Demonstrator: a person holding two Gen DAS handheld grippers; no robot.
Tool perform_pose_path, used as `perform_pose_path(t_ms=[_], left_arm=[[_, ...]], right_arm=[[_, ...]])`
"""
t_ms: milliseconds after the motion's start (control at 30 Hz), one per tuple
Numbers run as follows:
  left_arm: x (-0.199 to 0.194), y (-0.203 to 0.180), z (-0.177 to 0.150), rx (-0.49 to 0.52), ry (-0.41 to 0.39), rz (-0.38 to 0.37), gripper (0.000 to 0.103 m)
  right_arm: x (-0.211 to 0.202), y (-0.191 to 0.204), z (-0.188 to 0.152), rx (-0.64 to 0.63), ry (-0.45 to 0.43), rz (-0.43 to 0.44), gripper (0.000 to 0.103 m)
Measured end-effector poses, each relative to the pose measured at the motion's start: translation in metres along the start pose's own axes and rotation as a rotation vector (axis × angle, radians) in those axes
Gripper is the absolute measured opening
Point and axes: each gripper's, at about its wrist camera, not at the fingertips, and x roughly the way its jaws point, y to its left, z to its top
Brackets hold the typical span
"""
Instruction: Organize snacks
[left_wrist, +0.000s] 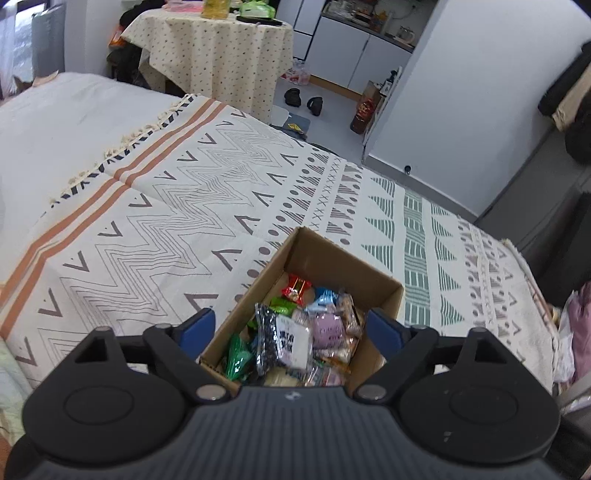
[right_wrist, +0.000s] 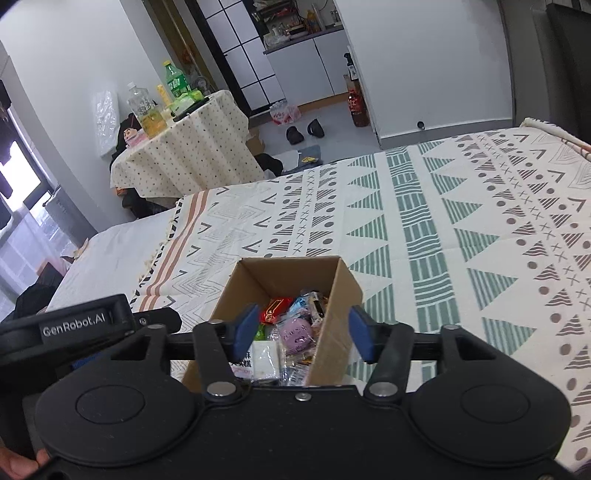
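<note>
An open cardboard box (left_wrist: 347, 254) stands on a patterned bedspread (left_wrist: 166, 206), filled with several snack packets. Among them are a black-and-white speckled packet (left_wrist: 284, 339), a purple one (left_wrist: 328, 328), a red one (left_wrist: 295, 288) and a green one (left_wrist: 236, 354). My left gripper (left_wrist: 291, 330) hangs open just above the box, blue pads wide apart, nothing between them. In the right wrist view the same box (right_wrist: 288, 260) shows the purple packet (right_wrist: 295, 332) and red packet (right_wrist: 275, 308). My right gripper (right_wrist: 303, 334) is open over it, holding nothing.
The left gripper's black housing (right_wrist: 81, 321) sits close on the left of the right wrist view, with a hand (right_wrist: 18, 465) below it. A round table with a dotted cloth (right_wrist: 184, 147) carries bottles beyond the bed. Shoes (right_wrist: 303, 131) lie on the floor.
</note>
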Motion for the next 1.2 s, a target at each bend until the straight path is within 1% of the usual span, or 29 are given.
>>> perform_pose_path(t_ms=[67, 233, 300, 500, 600, 700, 833, 900, 1033, 1100, 1200], left_arm=[[-0.006, -0.003, -0.004, 0.024, -0.007, 0.004, 0.093], [-0.024, -0.010, -0.012, 0.069, -0.019, -0.011, 0.103], [-0.030, -0.015, -0.016, 0.096, -0.026, -0.012, 0.103], [-0.046, -0.027, -0.029, 0.157, -0.026, -0.064, 0.103], [-0.055, -0.033, -0.037, 0.191, -0.034, -0.082, 0.103], [-0.063, -0.037, -0.044, 0.219, -0.028, -0.106, 0.103], [-0.074, -0.040, -0.051, 0.250, -0.018, -0.132, 0.103], [-0.081, -0.041, -0.054, 0.268, -0.020, -0.144, 0.103], [-0.095, -0.044, -0.061, 0.329, -0.033, -0.141, 0.103], [-0.101, -0.043, -0.063, 0.337, -0.026, -0.146, 0.103], [-0.109, -0.040, -0.066, 0.348, -0.035, -0.158, 0.103]], right_arm=[[-0.008, -0.002, -0.002, -0.011, -0.004, -0.007, 0.071], [-0.030, -0.008, -0.007, -0.022, -0.005, -0.004, 0.087], [-0.040, -0.011, -0.009, -0.023, -0.014, -0.017, 0.095], [-0.066, -0.026, -0.015, -0.011, -0.049, -0.055, 0.103], [-0.080, -0.032, -0.019, -0.014, -0.051, -0.078, 0.103], [-0.091, -0.037, -0.023, -0.008, -0.044, -0.101, 0.103], [-0.105, -0.040, -0.029, -0.012, -0.057, -0.129, 0.103], [-0.111, -0.040, -0.032, -0.016, -0.060, -0.130, 0.103], [-0.123, -0.036, -0.036, -0.024, -0.071, -0.124, 0.103], [-0.129, -0.034, -0.038, -0.028, -0.078, -0.115, 0.103], [-0.139, -0.032, -0.040, -0.043, -0.091, -0.103, 0.103]])
